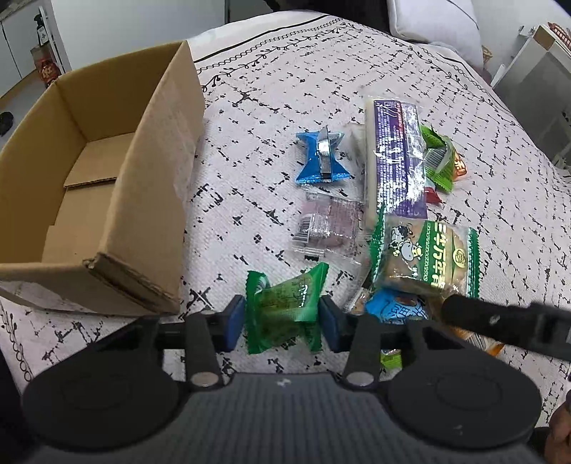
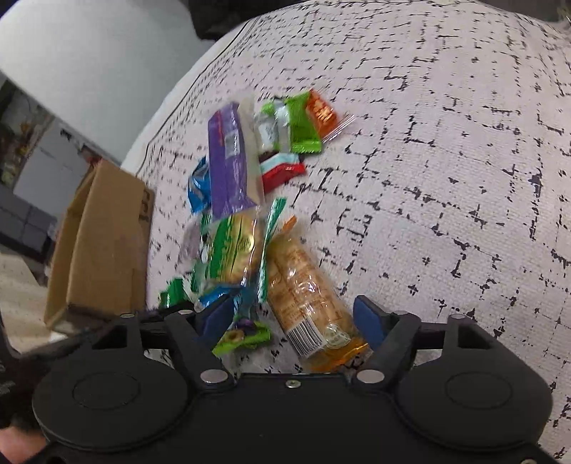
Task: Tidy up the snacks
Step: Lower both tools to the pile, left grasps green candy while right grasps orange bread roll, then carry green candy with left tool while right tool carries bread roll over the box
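A small dark-green snack packet (image 1: 285, 303) sits between the blue pads of my left gripper (image 1: 282, 314), which is shut on it just above the bedspread. The open cardboard box (image 1: 157, 160) stands to the left, empty inside. My right gripper (image 2: 291, 317) is open around a long orange-yellow cracker packet (image 2: 307, 292) lying on the bedspread, with a gap at the left pad. A small green-and-purple packet (image 2: 242, 335) lies in that gap. One of the right gripper's black fingers (image 1: 499, 321) shows in the left wrist view over the snack pile.
Loose snacks lie on the patterned bedspread (image 1: 249, 89): a blue packet (image 1: 321, 157), a long purple pack (image 1: 396, 153), a clear pinkish packet (image 1: 328, 228), a green cow-print biscuit pack (image 1: 424, 257) and light-green packets (image 1: 439, 157). A pillow (image 1: 435, 28) lies at the back.
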`<state>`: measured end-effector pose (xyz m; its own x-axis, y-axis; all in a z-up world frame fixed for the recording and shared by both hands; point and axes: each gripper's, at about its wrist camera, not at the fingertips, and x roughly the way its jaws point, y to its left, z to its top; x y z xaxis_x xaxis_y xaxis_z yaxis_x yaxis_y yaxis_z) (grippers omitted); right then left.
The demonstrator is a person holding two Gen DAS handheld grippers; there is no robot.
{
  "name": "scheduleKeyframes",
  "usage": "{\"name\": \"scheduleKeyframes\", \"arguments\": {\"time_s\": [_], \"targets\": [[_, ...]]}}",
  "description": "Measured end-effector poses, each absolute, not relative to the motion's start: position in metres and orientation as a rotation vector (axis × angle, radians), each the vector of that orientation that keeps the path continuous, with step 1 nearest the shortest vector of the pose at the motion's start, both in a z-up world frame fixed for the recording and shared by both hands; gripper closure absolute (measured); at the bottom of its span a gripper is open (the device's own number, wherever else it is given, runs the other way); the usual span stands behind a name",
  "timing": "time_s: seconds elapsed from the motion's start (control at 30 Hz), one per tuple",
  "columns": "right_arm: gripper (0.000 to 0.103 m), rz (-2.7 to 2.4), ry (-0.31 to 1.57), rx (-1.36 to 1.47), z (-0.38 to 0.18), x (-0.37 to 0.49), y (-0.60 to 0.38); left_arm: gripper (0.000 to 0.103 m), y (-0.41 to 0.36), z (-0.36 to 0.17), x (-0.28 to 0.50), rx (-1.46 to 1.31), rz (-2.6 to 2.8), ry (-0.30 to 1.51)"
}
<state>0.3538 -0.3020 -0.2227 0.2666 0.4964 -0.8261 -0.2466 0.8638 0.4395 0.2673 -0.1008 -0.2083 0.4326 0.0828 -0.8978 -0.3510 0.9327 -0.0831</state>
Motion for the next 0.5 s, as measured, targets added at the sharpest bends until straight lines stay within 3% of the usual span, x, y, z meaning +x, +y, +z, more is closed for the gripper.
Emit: {"name": "scheduleKeyframes", "arguments": {"time_s": [0.17, 0.4, 0.5], "targets": [[0.057, 0.497, 1.225, 0.213, -0.225, 0.353, -0.301, 0.068, -0.102, -0.204, 0.263, -0.285, 0.248, 1.090], [0.057, 0.494, 1.229, 0.033, -0.222, 0.345, -0.278, 0.068, -0.102, -0.189, 0.250, -0.315, 0.221, 1.060], [0.068, 0.464, 1.219, -0.010, -0.222, 0.342, -0.274, 0.068, -0.100, -0.182, 0.245, -0.327, 0.209, 1.045]]}}
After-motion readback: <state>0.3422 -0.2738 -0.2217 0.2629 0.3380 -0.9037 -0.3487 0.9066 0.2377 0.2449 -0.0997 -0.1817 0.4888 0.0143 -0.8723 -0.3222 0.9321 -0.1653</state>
